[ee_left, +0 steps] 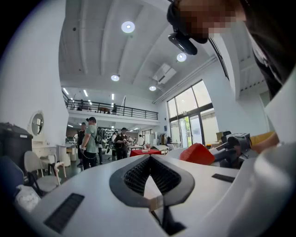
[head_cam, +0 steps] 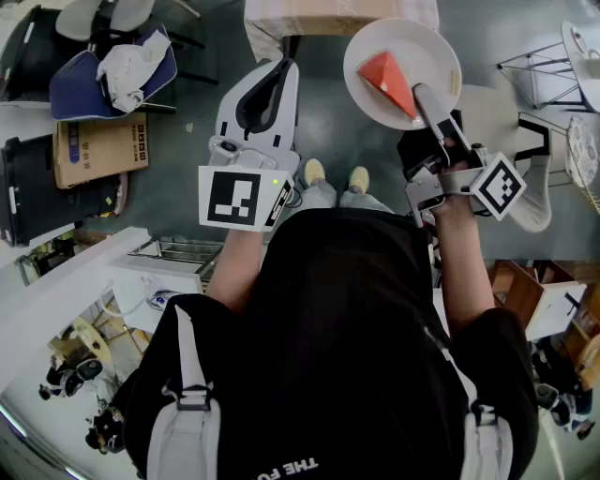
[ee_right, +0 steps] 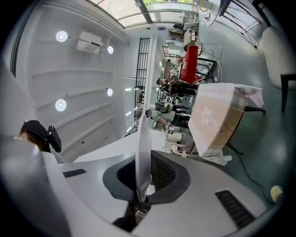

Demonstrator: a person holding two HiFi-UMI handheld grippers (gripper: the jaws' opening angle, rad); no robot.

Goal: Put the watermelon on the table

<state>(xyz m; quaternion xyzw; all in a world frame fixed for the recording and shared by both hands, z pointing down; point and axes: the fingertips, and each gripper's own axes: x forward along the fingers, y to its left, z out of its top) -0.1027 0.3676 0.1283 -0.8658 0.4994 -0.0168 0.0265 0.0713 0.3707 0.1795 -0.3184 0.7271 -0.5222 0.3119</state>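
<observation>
On the right gripper (head_cam: 422,96) the fingers are clenched on the plate (head_cam: 412,42) rim, the watermelon (head_cam: 389,80) riding on it short of the cloth-covered worktop (head_cam: 319,14), the left gripper (head_cam: 279,67) fingers closed empty, so carry it level and slowly

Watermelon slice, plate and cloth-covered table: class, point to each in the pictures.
watermelon slice (head_cam: 389,82), head view, middle of its red flesh
plate (head_cam: 414,42), head view, bare white upper part
table (ee_right: 217,118), right gripper view, its draped cloth
</observation>
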